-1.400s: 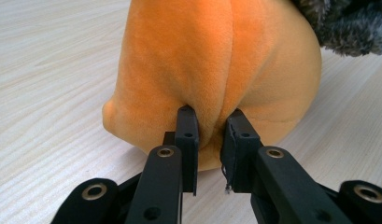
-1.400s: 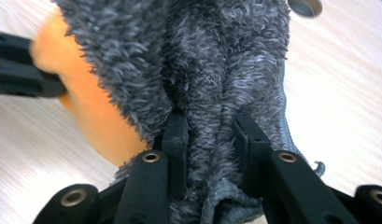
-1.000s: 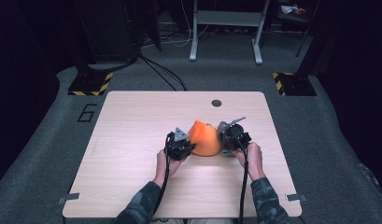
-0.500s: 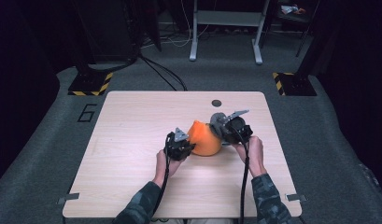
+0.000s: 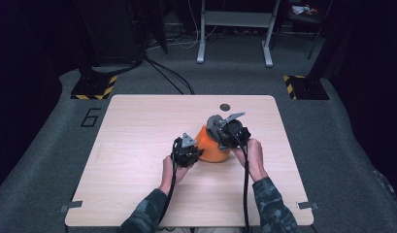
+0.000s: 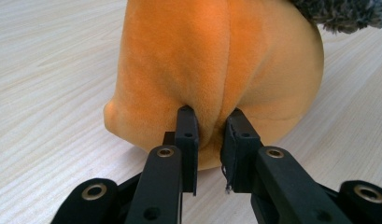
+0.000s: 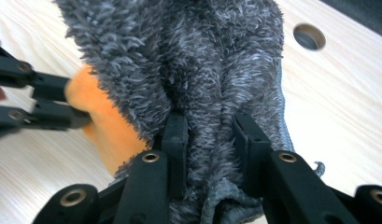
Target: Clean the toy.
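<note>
An orange plush item [image 5: 211, 146] with a grey fuzzy lining [image 5: 215, 123] stands in the middle of the wooden table [image 5: 138, 141]. My left gripper [image 5: 196, 153] is shut on a fold of the orange plush [image 6: 216, 88] at its left side, its jaws pinching the fabric [image 6: 209, 135]. My right gripper [image 5: 219, 130] is shut on the grey fuzzy lining [image 7: 198, 70] at the top right and holds it raised. The right gripper view also has the orange plush [image 7: 104, 126] below the grey pile, with the left gripper's black jaws at its left edge.
A round hole [image 5: 225, 107] lies in the table behind the plush item [image 7: 309, 36]. The table stands on grey carpet with a painted 6 [image 5: 90, 117]. Black stands with yellow-black striped bases [image 5: 94, 87] and a metal frame [image 5: 235, 29] stand beyond the far edge.
My right gripper has lifted and moved back a little with the grey lining, pulling it up from the orange body. The left gripper has stayed in place on the orange plush.
</note>
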Motion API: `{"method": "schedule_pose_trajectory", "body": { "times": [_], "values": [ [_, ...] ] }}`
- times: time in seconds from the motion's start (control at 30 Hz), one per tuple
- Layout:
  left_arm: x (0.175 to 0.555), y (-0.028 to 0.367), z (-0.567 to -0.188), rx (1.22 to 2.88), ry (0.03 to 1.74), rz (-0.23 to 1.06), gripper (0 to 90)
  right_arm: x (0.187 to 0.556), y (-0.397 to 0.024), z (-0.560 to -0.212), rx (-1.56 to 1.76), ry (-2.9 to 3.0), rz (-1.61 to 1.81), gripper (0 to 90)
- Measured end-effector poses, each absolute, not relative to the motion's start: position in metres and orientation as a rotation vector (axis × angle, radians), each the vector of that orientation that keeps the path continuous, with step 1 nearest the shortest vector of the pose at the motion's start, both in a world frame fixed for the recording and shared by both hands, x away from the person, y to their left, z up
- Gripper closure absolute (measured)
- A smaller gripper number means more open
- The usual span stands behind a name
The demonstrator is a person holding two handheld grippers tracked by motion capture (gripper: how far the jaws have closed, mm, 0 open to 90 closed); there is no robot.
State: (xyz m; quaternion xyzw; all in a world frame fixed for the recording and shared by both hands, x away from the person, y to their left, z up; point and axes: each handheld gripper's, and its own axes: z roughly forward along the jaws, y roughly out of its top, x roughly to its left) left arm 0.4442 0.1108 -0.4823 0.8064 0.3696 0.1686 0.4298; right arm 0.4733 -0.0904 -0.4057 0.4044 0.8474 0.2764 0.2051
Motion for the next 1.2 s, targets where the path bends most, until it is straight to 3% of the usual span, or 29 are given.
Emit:
{"method": "schedule_pose_trajectory", "body": {
  "times": [0.73, 1.0, 1.2],
  "values": [
    [0.445, 0.112, -0.483, 2.008, 0.936, 0.416, 78.1, 0.48, -0.135, -0.466, 1.37, 2.405, 0.603, 69.1],
    [0.444, 0.113, -0.482, 2.011, 0.935, 0.421, 78.1, 0.475, -0.135, -0.434, 1.321, 2.339, 0.674, 69.2],
    [0.443, 0.111, -0.482, 2.007, 0.933, 0.425, 78.1, 0.466, -0.109, -0.399, 1.176, 2.321, 0.769, 69.1]
  ]
}}
